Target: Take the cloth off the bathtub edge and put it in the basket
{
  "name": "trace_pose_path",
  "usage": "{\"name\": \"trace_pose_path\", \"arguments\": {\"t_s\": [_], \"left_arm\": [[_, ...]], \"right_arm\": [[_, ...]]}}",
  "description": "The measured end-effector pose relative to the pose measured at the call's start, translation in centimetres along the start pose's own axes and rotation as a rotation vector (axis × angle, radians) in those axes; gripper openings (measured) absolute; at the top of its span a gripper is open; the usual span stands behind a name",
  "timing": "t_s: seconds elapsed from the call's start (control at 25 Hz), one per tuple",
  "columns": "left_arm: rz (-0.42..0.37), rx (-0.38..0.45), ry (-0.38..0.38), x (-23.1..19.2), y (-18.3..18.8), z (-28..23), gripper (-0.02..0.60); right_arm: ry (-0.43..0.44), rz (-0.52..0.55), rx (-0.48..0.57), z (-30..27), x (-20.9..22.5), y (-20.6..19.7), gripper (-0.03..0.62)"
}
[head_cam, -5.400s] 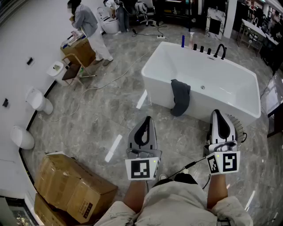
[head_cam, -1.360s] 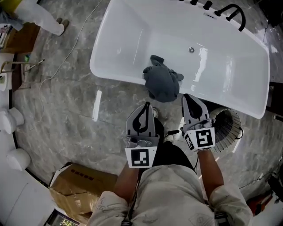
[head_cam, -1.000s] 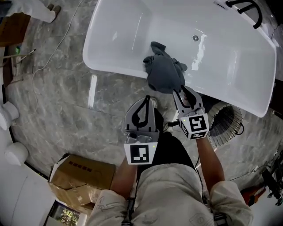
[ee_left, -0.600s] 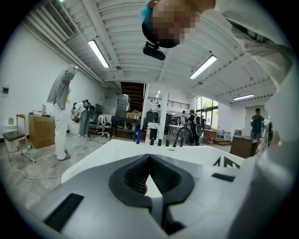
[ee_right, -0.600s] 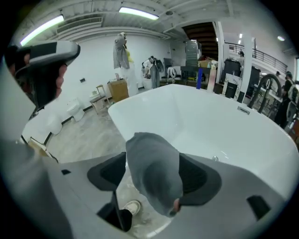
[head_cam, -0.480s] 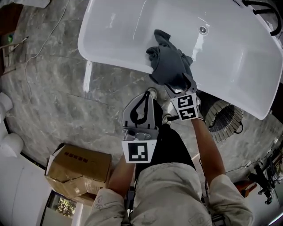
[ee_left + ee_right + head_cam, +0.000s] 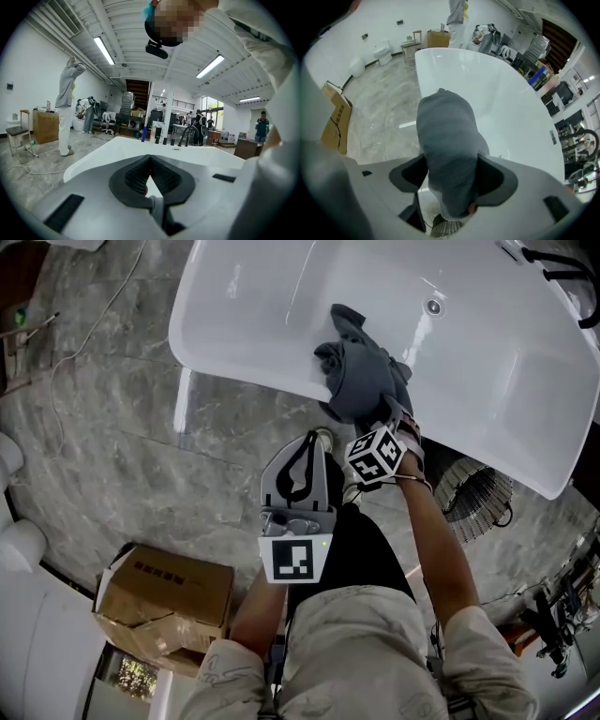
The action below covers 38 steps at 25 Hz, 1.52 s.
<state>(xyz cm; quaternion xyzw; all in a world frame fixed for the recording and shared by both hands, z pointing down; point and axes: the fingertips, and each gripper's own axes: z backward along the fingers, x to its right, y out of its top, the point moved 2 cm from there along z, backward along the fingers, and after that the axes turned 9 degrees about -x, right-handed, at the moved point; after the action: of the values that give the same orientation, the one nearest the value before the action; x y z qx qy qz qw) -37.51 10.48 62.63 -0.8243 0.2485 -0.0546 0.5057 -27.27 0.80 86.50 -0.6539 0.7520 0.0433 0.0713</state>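
A dark grey cloth point(image 7: 361, 376) hangs bunched over the near rim of the white bathtub point(image 7: 234, 296). My right gripper point(image 7: 396, 420) reaches up to the cloth's lower end with its marker cube turned sideways. In the right gripper view the cloth point(image 7: 447, 136) hangs down between the wide-spread jaws of the right gripper point(image 7: 450, 166), which are closing on it. A round wire basket point(image 7: 473, 493) stands on the floor to the right, beside the tub, and peeks out under the cloth as the basket point(image 7: 445, 228). My left gripper point(image 7: 312, 437) is held low and shut, empty point(image 7: 150, 158).
A cardboard box point(image 7: 169, 601) lies on the marble floor at lower left. A black faucet point(image 7: 562, 259) sits at the tub's far right corner, with a drain point(image 7: 432, 307) in the basin. A person point(image 7: 65, 110) stands far left in the room, near a stool.
My right gripper has moved forward and up to the cloth, rolled sideways, and spread its jaws around the cloth's hanging end. The left gripper has stayed put.
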Motion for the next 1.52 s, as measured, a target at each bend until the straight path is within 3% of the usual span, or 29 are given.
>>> {"name": "trace_pose_path", "arguments": {"t_s": [0.4,0.48,0.52,0.72,0.96,1.2,1.52], "left_arm": [[-0.016,0.011,-0.018,0.7,1.9,0.4,-0.005],[-0.025,0.008,-0.018,0.8,2.1,0.7,-0.005],[-0.028,0.01,-0.017,0.8,2.3,0.8,-0.005],[-0.03,0.041,-0.024,1.4,3.7,1.2,-0.005],[-0.046,0.079,-0.035,2.8,6.7,2.5,-0.005],[-0.07,0.141,-0.053,4.3,10.8,4.9,-0.005],[-0.11,0.234,-0.1,8.2,17.8,7.4,-0.005]], "right_arm": [[-0.026,0.084,0.108,2.9,0.2,-0.4,0.202],[-0.017,0.063,0.128,3.9,-0.4,-0.7,0.111],[-0.011,0.041,0.129,4.1,-0.7,-0.9,0.083],[0.037,-0.125,0.146,5.3,-0.1,-1.1,0.074],[0.04,-0.292,0.312,11.9,1.5,-1.6,0.069],[-0.033,-0.414,0.504,22.0,3.9,-2.9,0.067],[-0.198,-0.573,0.763,35.9,9.6,-6.0,0.067]]}}
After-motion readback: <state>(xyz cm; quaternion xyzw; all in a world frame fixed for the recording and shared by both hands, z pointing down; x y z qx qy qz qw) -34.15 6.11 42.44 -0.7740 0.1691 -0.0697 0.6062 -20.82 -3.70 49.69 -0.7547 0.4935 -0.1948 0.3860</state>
